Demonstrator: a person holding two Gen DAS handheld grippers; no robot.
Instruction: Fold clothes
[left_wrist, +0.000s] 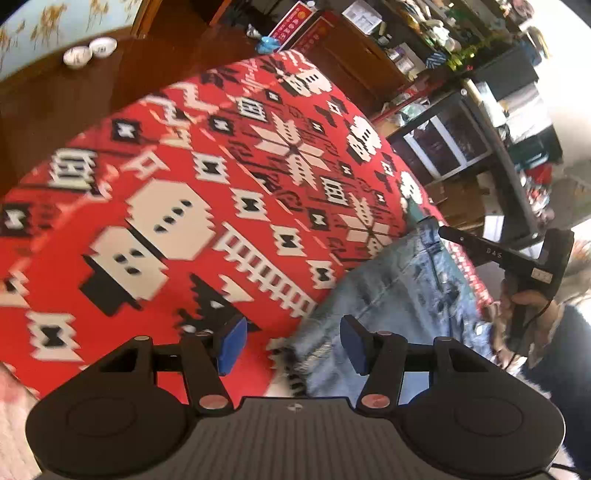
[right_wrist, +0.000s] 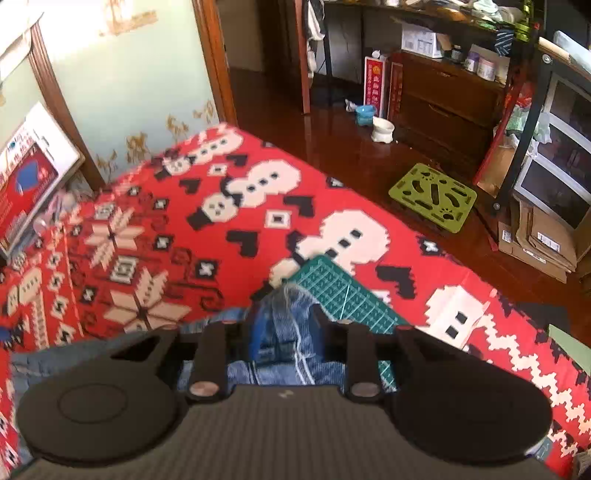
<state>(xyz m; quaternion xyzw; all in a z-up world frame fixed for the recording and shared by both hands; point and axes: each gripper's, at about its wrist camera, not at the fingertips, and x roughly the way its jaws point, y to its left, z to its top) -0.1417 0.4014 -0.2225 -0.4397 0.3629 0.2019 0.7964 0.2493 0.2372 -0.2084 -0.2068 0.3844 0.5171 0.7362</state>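
Observation:
Light blue jeans lie on a red, white and black patterned blanket. My left gripper hovers open over the jeans' frayed edge, and nothing is between its blue pads. At the right of the left wrist view, a hand holds my right gripper with its tip on the far end of the jeans. In the right wrist view my right gripper is shut on a bunched fold of the jeans, lifted above the blanket. A green gridded mat lies just beyond it.
The blanket's edge drops to a dark wooden floor. On the floor are a white bowl, a blue bowl, a green perforated stool and cardboard boxes. A wooden cabinet and black shelving stand behind.

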